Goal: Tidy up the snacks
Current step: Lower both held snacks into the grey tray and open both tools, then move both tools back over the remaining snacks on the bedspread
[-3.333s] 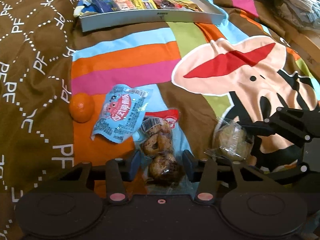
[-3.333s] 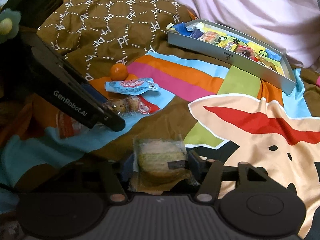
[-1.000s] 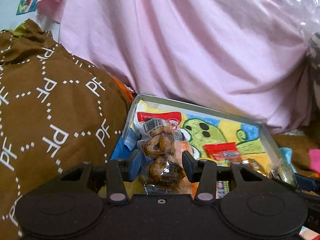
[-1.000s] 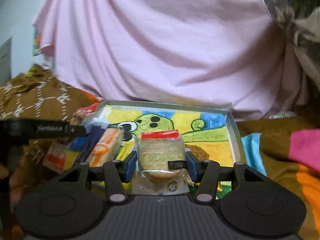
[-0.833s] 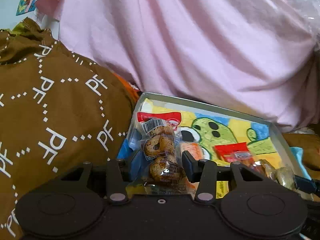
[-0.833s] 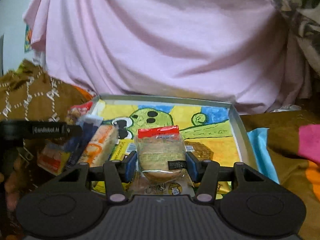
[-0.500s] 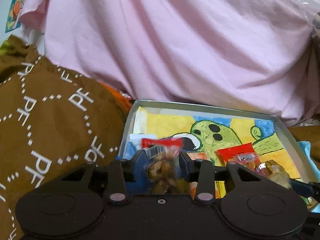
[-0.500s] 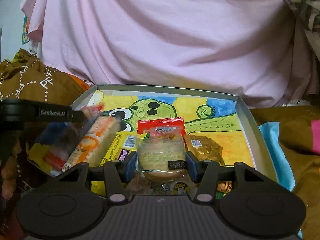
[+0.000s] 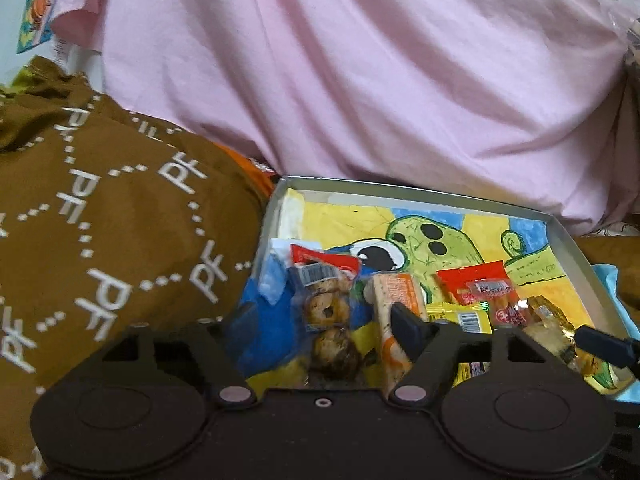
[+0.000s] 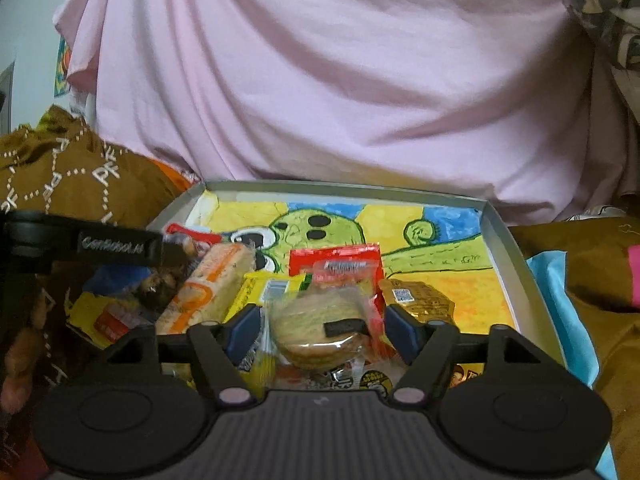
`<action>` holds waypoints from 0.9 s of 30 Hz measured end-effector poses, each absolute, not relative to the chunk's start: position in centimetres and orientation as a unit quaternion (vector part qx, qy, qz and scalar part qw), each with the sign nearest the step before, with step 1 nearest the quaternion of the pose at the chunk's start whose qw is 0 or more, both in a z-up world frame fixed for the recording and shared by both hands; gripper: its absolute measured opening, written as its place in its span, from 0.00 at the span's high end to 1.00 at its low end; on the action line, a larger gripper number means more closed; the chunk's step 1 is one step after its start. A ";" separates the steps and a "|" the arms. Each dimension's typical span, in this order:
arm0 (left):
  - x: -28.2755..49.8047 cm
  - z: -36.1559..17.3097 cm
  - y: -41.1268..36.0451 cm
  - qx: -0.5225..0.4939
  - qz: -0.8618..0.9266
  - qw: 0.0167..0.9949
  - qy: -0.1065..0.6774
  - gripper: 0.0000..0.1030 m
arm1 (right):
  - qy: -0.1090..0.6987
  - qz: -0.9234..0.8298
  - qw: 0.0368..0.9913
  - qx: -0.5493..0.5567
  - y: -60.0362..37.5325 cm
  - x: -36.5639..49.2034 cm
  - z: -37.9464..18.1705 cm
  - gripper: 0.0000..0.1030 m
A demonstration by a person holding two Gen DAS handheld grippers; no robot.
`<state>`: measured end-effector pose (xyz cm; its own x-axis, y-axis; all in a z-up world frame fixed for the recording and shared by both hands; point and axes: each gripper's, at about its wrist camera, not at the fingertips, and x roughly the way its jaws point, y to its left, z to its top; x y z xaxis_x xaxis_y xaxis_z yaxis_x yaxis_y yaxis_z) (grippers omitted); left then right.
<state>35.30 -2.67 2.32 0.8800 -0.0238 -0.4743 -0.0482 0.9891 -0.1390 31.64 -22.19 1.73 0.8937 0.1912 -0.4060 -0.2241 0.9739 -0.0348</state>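
- Between the spread fingers of the left gripper [image 9: 326, 322], the clear pack of ring-shaped pastries [image 9: 327, 312] lay in the tray [image 9: 424, 193], touching neither pad; the jaws were opening.
- Just right of that pack, against the left gripper's right finger, stood an orange-and-white biscuit bar [image 9: 394, 320].
- Between the fingers of the right gripper [image 10: 320, 330], the wrapped round cake [image 10: 320, 328] rested on other packets, clear of both pads; the jaws were opening.
- Beyond the cake sat a red packet [image 10: 334, 262]; to its right, a gold-wrapped snack [image 10: 418, 300].
- Behind the tray hung pink cloth [image 10: 320, 80].
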 end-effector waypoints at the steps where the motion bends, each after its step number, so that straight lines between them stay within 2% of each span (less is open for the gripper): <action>1: 34.8 2.6 -2.5 -0.074 0.009 0.967 0.244 0.15 | 0.201 0.107 0.973 -0.037 -22.3 31.4 1.9 0.21; 3: 33.6 3.3 -2.2 -0.076 0.013 0.968 0.239 0.10 | 0.193 0.108 0.975 -0.035 -22.5 30.7 2.4 0.18; 4: 33.0 3.6 -2.1 -0.074 0.015 0.969 0.237 0.03 | 0.188 0.109 0.975 -0.038 -22.5 30.4 2.6 0.16; 5: 32.3 3.9 -2.0 -0.072 0.018 0.969 0.236 0.01 | 0.180 0.108 0.977 -0.045 -22.5 29.9 2.9 0.15; 9: 29.0 4.7 -1.8 -0.081 0.019 0.971 0.222 0.01 | 0.148 0.108 0.982 -0.049 -22.5 27.9 4.1 0.04; 12: 26.3 5.3 -1.6 -0.084 0.022 0.974 0.209 0.01 | 0.123 0.111 0.984 -0.056 -22.3 25.9 5.1 0.01; 17: 21.6 5.6 -0.5 -0.103 0.042 0.976 0.188 0.01 | 0.099 0.120 0.985 -0.080 -21.6 22.4 5.9 0.00; 27: 13.5 4.8 1.6 -0.097 0.067 0.979 0.167 0.01 | 0.104 0.137 0.980 -0.097 -20.0 15.6 5.0 0.00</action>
<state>13.53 1.57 4.79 0.9350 0.0988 -0.3406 -0.1638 0.9722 -0.1675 15.61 -20.01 5.01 0.9407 0.2482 -0.2313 -0.2886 0.9438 -0.1608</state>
